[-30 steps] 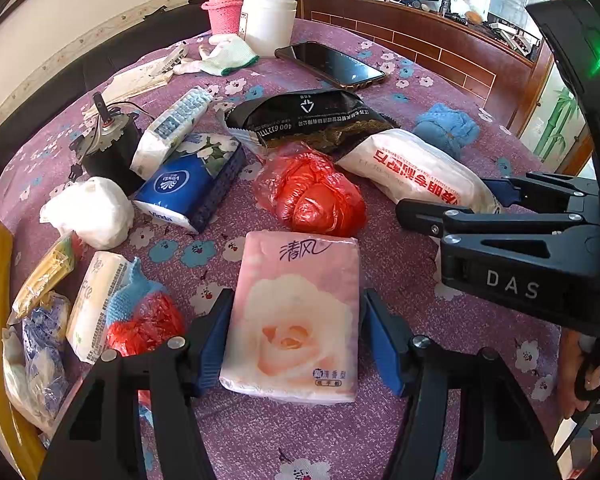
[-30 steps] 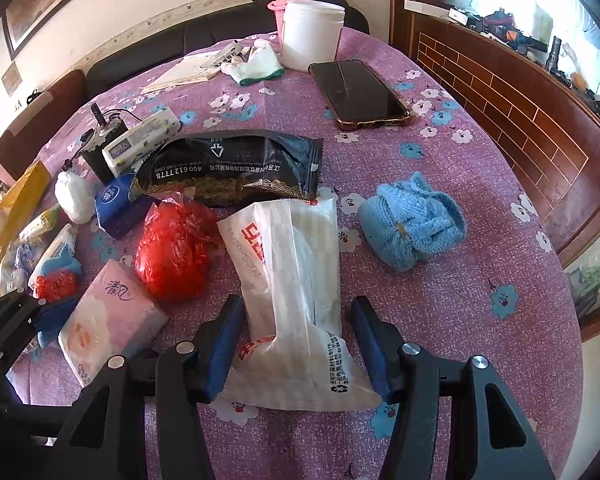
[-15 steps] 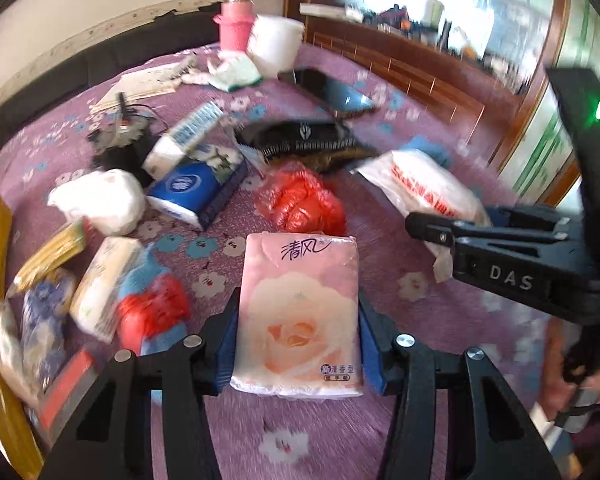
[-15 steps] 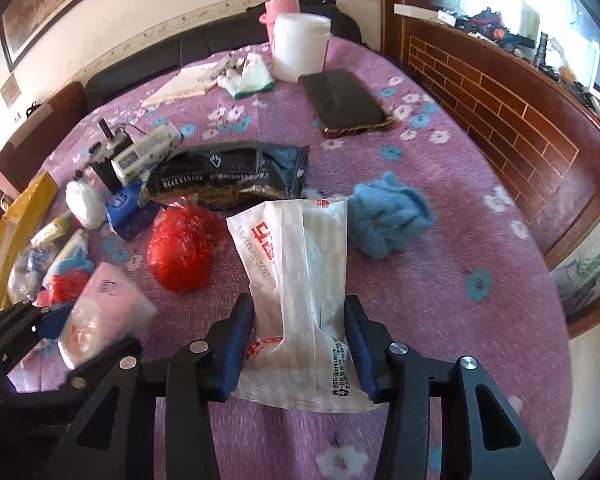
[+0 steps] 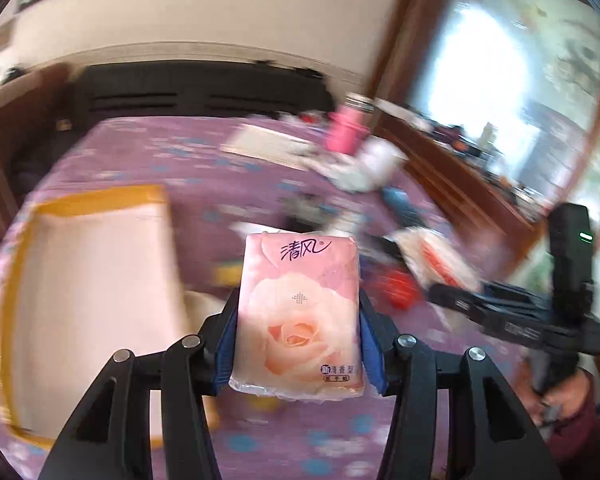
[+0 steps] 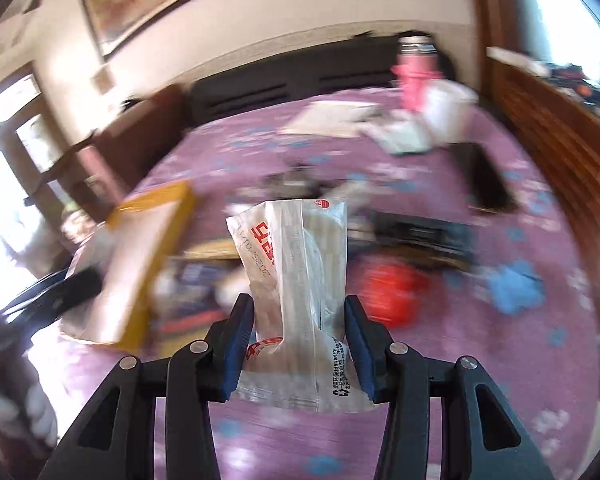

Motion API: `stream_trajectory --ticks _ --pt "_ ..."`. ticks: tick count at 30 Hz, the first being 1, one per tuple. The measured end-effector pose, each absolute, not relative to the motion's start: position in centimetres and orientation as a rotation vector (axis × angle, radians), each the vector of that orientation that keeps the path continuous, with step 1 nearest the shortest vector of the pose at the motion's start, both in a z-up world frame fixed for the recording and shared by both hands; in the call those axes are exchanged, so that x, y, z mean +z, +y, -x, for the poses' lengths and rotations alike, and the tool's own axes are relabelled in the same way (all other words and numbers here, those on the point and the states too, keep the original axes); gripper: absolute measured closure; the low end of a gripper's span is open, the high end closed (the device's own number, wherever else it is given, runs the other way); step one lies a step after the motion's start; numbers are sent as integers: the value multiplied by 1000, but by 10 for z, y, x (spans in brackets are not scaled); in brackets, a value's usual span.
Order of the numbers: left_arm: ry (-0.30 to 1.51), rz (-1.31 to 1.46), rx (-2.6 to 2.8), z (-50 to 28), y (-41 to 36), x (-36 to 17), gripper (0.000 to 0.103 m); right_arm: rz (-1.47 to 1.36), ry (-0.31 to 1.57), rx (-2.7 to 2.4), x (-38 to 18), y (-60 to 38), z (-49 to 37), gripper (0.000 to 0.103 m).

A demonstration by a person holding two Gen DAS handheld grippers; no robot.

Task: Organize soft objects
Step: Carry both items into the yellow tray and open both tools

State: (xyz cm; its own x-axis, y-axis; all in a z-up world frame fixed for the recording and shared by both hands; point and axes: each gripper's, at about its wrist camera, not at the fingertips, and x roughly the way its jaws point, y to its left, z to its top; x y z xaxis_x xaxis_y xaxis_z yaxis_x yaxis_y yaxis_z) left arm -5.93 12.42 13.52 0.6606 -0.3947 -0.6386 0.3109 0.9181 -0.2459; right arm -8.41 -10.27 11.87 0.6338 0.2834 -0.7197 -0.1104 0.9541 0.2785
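A pink tissue pack (image 5: 298,320) printed with a rose is held off the purple tablecloth, my left gripper (image 5: 298,296) shut on its sides. Left of it and lower lies a shallow yellow-rimmed box (image 5: 100,200) with a pale inside. In the right wrist view a white plastic pack with red lettering (image 6: 296,248) stands upright above the table, and my right gripper (image 6: 297,300) is shut on its lower half. The yellow-rimmed box (image 6: 152,208) lies to its left. The left wrist view also shows the white pack (image 5: 436,260) at the right. Both views are blurred.
On the flowered cloth lie a red bag (image 6: 388,292), a blue knitted piece (image 6: 516,284), a black packet (image 6: 420,236) and a phone (image 6: 484,180). At the far edge stand a pink bottle (image 6: 416,72) and a white tub (image 6: 448,108). A person's hand (image 5: 560,396) is at the right.
Both grippers closed on their packs and raised them off the table. Both views swung left, bringing the yellow-rimmed box into sight.
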Motion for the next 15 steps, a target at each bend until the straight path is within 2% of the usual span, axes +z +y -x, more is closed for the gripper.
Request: stream_trajectory --ticks 8,15 --pt "846 296 -197 -35 228 98 52 -301 974 479 108 14 -6 53" --pt "900 360 -137 -87 274 55 51 -289 1051 505 86 91 -79 53"
